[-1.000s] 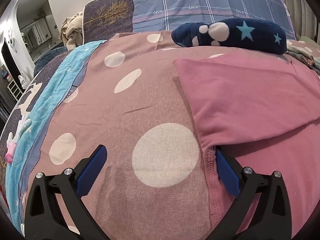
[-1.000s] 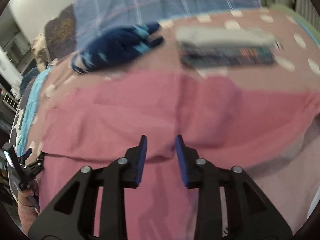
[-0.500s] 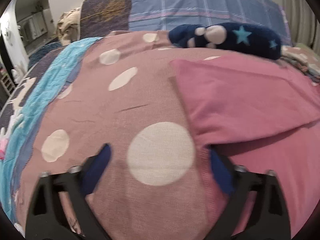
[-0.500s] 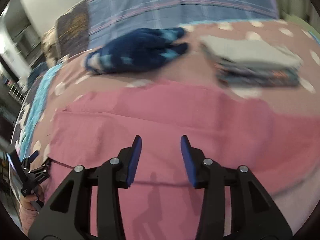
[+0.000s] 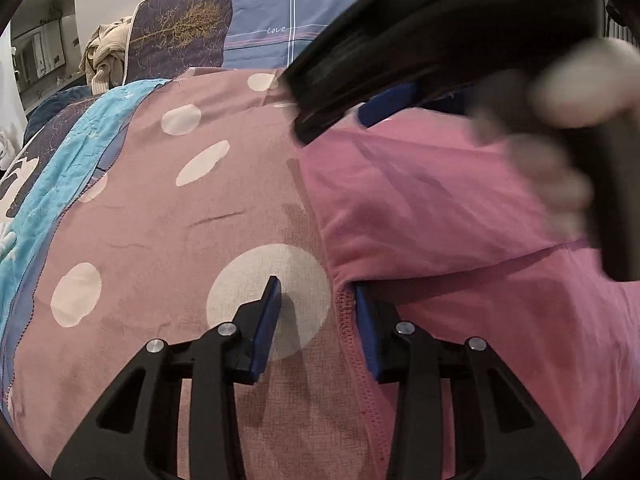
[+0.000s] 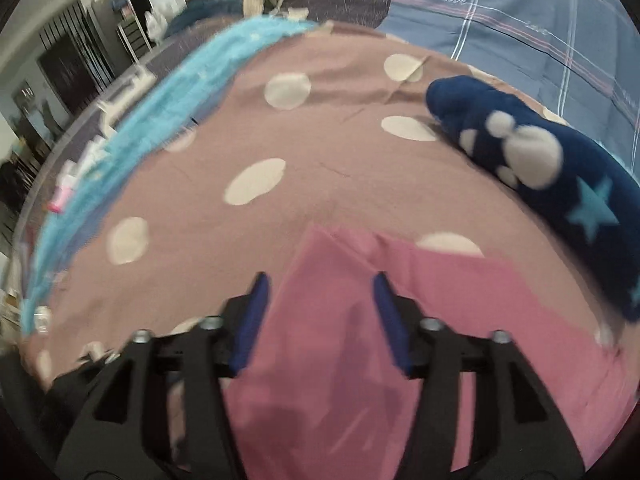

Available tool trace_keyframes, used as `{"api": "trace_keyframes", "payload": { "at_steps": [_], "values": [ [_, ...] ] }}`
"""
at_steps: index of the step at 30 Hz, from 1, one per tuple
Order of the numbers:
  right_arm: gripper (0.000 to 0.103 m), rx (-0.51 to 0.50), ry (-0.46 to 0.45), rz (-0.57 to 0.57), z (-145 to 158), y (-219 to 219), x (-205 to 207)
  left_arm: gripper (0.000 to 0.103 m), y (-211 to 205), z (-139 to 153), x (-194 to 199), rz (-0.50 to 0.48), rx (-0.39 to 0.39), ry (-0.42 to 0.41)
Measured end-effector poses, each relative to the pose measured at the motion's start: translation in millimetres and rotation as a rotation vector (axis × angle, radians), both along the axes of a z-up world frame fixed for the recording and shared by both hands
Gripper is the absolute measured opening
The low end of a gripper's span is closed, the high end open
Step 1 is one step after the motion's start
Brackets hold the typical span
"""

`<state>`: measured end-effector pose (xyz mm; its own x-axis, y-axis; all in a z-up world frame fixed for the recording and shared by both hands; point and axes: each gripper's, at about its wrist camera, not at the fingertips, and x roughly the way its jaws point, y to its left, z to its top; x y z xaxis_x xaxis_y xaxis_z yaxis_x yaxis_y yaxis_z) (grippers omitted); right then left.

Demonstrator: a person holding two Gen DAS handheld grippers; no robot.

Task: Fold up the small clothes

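A pink garment [image 5: 440,208] lies partly folded on the polka-dot bedspread [image 5: 168,224], its upper layer doubled over the lower. My left gripper [image 5: 316,300] is open at the garment's near left hem, the right finger on the cloth edge, the left over a white dot. My right gripper [image 6: 320,296] is open above the garment's far left corner [image 6: 340,264], holding nothing. It also shows blurred in the left wrist view [image 5: 400,108], held by a hand above the pink cloth.
A navy plush item with stars and paw prints [image 6: 540,168] lies on the bed to the far right. A blue plaid pillow [image 5: 280,20] and a dark tree-print pillow [image 5: 180,36] stand at the headboard. A turquoise blanket edge [image 5: 72,160] runs along the left.
My left gripper's jaws have narrowed from wide open but stay open. My right gripper has swung left across the garment to its far left corner and opened wider.
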<state>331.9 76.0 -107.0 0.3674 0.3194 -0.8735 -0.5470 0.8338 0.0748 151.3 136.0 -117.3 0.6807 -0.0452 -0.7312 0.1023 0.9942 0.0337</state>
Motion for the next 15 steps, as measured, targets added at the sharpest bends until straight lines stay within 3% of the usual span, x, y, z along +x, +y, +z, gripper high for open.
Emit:
{"api": "trace_keyframes", "payload": {
  "at_steps": [1,2,3,4,10,11,12,13,15],
  "values": [
    [0.059,-0.006,0.004,0.001,-5.8,5.6,5.1,0.039,-1.7,-0.3,-0.2,0.001,0.011,-0.002],
    [0.04,-0.011,0.001,0.004,-10.5,11.5,9.7,0.039,-3.7,-0.7,-0.5,0.002,0.024,-0.003],
    [0.005,-0.03,-0.008,0.005,-15.0,17.3,14.2,0.038,-5.6,-0.6,-1.0,0.003,0.038,-0.005],
    [0.005,-0.039,-0.007,-0.008,-19.2,20.9,19.3,0.035,-7.4,-0.6,-1.7,0.003,0.051,-0.008],
    [0.002,0.136,-0.003,-0.062,-28.2,16.2,35.6,0.034,-23.8,-1.6,-7.2,0.025,0.194,-0.035],
    [0.01,0.142,0.009,-0.084,-26.9,9.6,34.7,0.034,-24.7,-1.2,-7.8,0.025,0.205,-0.037],
    [0.028,0.146,0.019,-0.102,-22.9,3.5,32.6,0.035,-24.9,-1.2,-8.7,0.024,0.213,-0.04],
    [0.034,0.159,0.014,-0.124,-15.6,-7.0,28.2,0.036,-24.4,-0.8,-9.5,0.024,0.214,-0.043],
    [0.037,0.208,-0.025,-0.161,8.3,-46.0,10.2,0.037,-20.5,0.3,-9.9,0.027,0.198,-0.043]
  ]
}}
